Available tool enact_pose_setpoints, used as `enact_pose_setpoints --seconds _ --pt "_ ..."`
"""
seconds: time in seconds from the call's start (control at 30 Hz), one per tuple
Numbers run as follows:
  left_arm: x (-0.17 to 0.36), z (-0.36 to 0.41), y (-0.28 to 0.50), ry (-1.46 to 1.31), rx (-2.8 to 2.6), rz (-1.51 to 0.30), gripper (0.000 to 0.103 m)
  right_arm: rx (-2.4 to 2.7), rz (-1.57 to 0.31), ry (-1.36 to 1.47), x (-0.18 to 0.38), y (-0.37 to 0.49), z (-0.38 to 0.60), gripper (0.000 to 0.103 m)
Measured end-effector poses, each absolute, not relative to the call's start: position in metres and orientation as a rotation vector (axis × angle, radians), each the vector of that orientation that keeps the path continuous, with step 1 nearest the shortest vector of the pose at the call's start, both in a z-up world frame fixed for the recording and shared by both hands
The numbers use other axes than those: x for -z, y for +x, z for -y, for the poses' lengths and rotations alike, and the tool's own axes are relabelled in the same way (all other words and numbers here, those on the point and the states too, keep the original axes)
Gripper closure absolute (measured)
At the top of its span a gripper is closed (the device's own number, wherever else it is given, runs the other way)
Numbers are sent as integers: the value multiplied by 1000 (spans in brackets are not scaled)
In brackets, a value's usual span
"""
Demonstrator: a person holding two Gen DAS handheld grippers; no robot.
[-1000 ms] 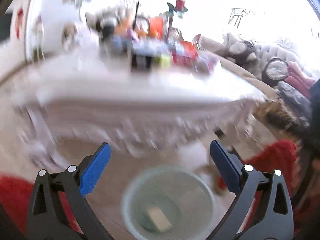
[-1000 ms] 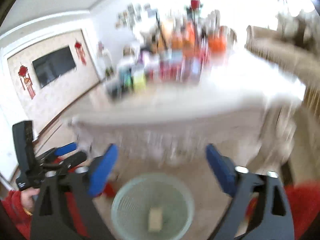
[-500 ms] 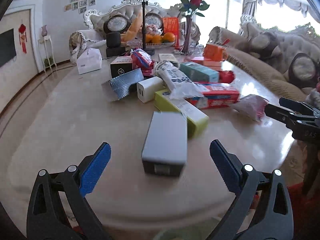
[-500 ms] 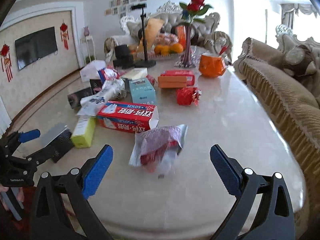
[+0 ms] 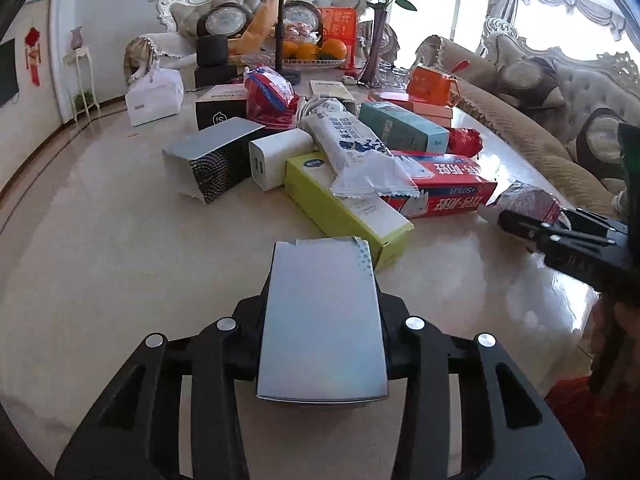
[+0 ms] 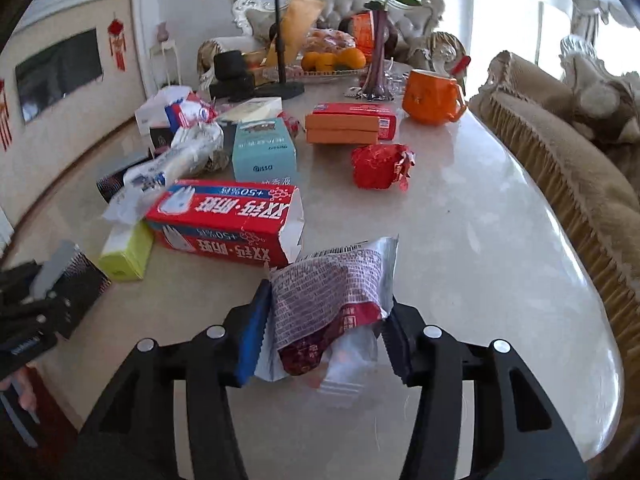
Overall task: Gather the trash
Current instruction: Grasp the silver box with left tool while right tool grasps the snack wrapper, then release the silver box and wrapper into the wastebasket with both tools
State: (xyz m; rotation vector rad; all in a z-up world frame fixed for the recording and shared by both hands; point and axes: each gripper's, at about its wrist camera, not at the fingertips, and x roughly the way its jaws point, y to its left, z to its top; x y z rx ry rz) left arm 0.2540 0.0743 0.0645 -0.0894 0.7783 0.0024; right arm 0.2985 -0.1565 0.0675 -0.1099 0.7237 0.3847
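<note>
My left gripper (image 5: 322,320) is shut on a grey box (image 5: 322,312) at the near edge of the marble table (image 5: 100,240). My right gripper (image 6: 324,320) is shut on a silver and red snack wrapper (image 6: 332,292), also at the table's near edge. The wrapper also shows in the left wrist view (image 5: 528,200) with the right gripper on it. The grey box and left gripper show at the left edge of the right wrist view (image 6: 60,280). More trash lies behind: a red glove box (image 6: 224,220), a yellow-green box (image 5: 344,204), a white plastic wrapper (image 5: 360,152), a crumpled red wrapper (image 6: 380,166).
Farther back stand a teal box (image 6: 264,150), orange boxes (image 6: 348,122), an orange mug (image 6: 430,96), a vase with a rose (image 6: 378,52), a fruit plate (image 5: 312,54) and a black stand (image 5: 282,20). A beige sofa (image 6: 560,152) runs along the table's right side.
Both grippers rose from over the waste basket on the floor to the table, then moved forward and closed: the left on the grey box, the right on the snack wrapper.
</note>
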Motion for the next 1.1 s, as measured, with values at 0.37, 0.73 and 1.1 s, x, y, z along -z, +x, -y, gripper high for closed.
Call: enact_pose_setpoints --seconds 0.37,0.73,1.1 --pt "-100 -57 126 -89 146 -633 62 -617 -634 99 -102 154 194 54" --pt "74 2 68 -91 242 -1059 62 -615 -999 -70 60 84 130 54" --pt "122 0 76 -90 156 -1227 20 -578 -1130 -97 101 89 126 34"
